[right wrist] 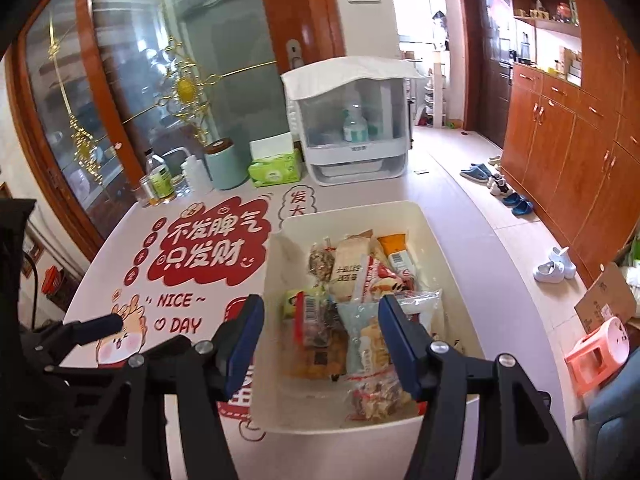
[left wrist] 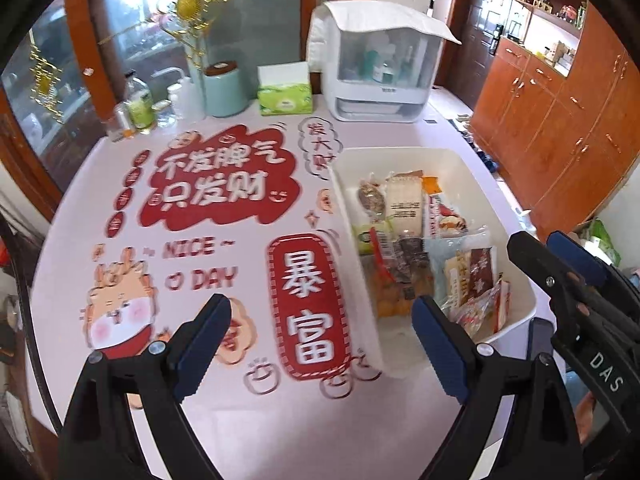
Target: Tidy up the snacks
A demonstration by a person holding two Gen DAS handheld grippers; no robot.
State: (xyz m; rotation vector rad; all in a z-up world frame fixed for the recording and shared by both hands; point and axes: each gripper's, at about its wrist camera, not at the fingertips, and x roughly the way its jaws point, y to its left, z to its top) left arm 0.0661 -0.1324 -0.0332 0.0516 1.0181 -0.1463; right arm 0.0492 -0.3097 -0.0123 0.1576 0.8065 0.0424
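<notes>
The snacks (right wrist: 352, 312) are gathered in the white bin (right wrist: 424, 216) on the table (left wrist: 248, 412), apparently sorted. Both the left gripper (left wrist: 320, 332) and the right gripper (right wrist: 320, 336) are held spread and empty above.

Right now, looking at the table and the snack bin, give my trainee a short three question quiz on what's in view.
1. True or false: every snack packet lies inside the white bin.
2. Which sits closest to the tissue pack? A) teal canister B) pink stool C) cardboard box
3. Fill in: the left gripper and right gripper both have their blue fingers ____ with nothing between them.

Key: 1 true, no packet shows on the printed table cover; 2 A; 3 open.
</notes>
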